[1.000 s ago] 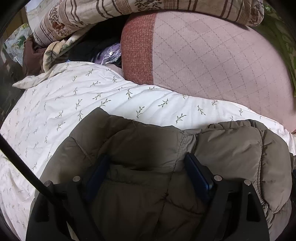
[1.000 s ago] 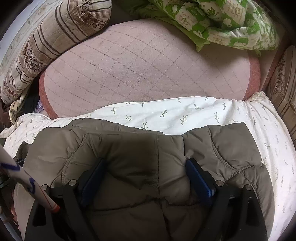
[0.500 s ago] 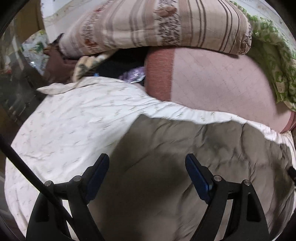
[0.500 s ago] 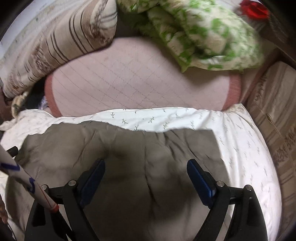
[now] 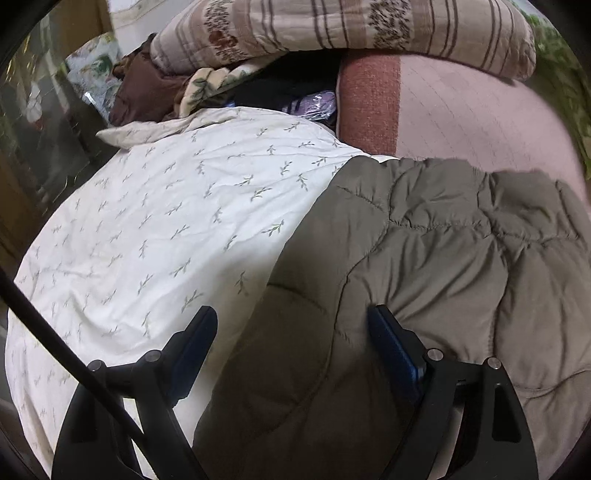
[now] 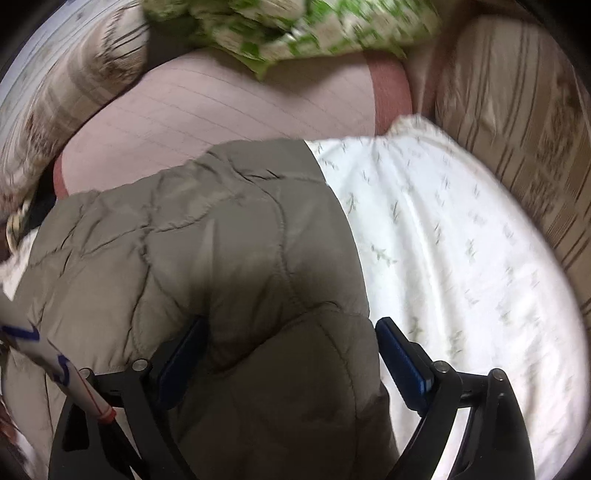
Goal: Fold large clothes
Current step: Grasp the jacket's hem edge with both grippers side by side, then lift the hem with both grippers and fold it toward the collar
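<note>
- The left gripper (image 5: 291, 343) has slid off the olive quilted puffer jacket (image 5: 424, 258) toward its left edge.
- The right gripper (image 6: 291, 350) has shifted to its right edge.

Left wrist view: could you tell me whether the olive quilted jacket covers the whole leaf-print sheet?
No, the olive quilted jacket lies only on the right part, and a broad stretch of the leaf-print sheet is bare to its left.

Soft indoor light falls evenly from above. The left view is fairly sharp; the right view is smeared by motion blur, worst on the green quilt (image 6: 295, 33) and sheet (image 6: 461, 240). A dark shadow lies on the jacket (image 5: 424, 258) just ahead of each gripper. Fisheye bending and black vignetting ring both frames.
</note>
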`<state>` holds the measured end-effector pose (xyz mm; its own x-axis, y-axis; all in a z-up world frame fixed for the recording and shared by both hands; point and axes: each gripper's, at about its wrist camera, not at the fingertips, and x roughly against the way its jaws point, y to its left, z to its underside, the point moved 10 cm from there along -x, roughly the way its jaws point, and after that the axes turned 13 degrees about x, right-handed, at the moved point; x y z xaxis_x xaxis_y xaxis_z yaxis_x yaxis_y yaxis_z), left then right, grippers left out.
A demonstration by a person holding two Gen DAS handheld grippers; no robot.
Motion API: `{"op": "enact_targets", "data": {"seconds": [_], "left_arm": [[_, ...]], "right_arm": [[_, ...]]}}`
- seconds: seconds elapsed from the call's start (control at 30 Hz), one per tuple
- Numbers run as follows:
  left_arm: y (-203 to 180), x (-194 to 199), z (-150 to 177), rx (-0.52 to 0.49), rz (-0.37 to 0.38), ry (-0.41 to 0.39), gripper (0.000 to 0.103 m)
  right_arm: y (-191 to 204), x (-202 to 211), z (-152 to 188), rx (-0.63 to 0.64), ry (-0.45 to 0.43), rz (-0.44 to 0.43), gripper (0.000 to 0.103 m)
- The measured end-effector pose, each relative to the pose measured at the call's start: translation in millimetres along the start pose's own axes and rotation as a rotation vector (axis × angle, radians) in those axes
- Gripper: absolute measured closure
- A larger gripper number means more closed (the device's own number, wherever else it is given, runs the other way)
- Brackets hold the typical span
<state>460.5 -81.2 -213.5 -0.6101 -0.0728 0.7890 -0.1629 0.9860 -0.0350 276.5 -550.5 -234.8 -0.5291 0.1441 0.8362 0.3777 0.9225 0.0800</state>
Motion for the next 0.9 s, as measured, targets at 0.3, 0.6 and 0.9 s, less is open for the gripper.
{"op": "enact_targets", "data": {"seconds": [0.3, 0.6, 0.9], "left_arm": [[-2, -9, 0, 0.034, 0.023, 0.001, 0.019], [2, 52, -1, -0.027, 0.041, -0.041, 0.019], [14, 58, 46, -0.057, 0.064, -0.019, 0.019]], "right_arm": [[-7, -32, 7, -0.170, 0.023, -0.184, 0.001], [10, 23, -9, 0.020, -0.025, 0.049, 0.005], [53, 61, 30, 0.190, -0.078, 0.086, 0.009]]}}
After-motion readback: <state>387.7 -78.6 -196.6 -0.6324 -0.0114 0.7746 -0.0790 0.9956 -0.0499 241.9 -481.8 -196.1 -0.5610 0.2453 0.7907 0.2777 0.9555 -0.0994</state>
